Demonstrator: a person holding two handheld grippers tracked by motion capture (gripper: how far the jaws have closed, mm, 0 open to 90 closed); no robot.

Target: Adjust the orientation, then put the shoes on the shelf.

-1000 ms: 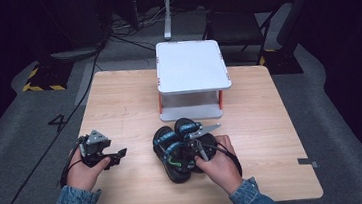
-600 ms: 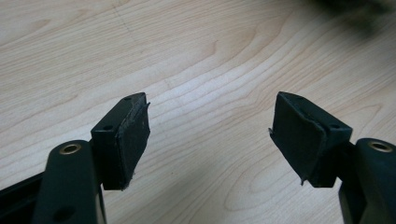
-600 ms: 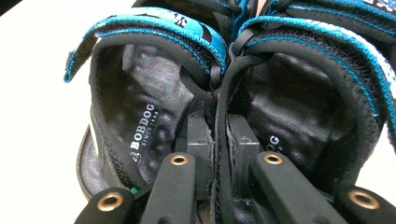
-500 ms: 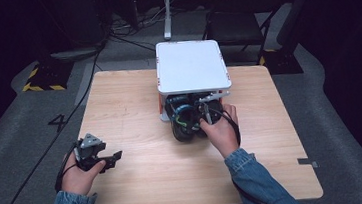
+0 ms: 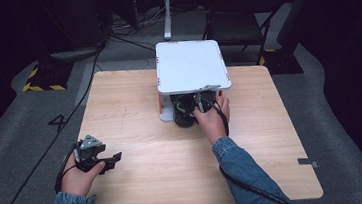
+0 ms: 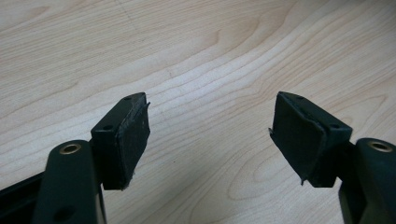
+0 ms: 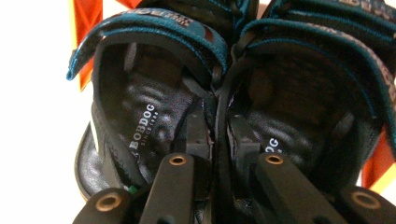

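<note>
A pair of black sandals [image 5: 184, 113] with teal straps lies partly under the white raised stand [image 5: 190, 66] at the far middle of the table. My right gripper [image 5: 203, 103] is shut on them. In the right gripper view its jaws [image 7: 217, 126] pinch the two inner edges together, with the left sandal [image 7: 135, 121] and the right sandal [image 7: 303, 107] on either side. My left gripper [image 5: 110, 161] rests low at the table's near left, open, and its pads [image 6: 135, 135] have only bare wood between them.
The stand has orange legs [image 5: 160, 102] and takes up the far centre of the wooden table [image 5: 129, 102]. A dark folding chair [image 5: 234, 24] and cables stand on the floor behind it. Yellow-black tape [image 5: 42, 86] marks the floor at the left.
My right hand has carried the sandals away from the table's near middle and in under the white stand. The left hand has hardly moved.
</note>
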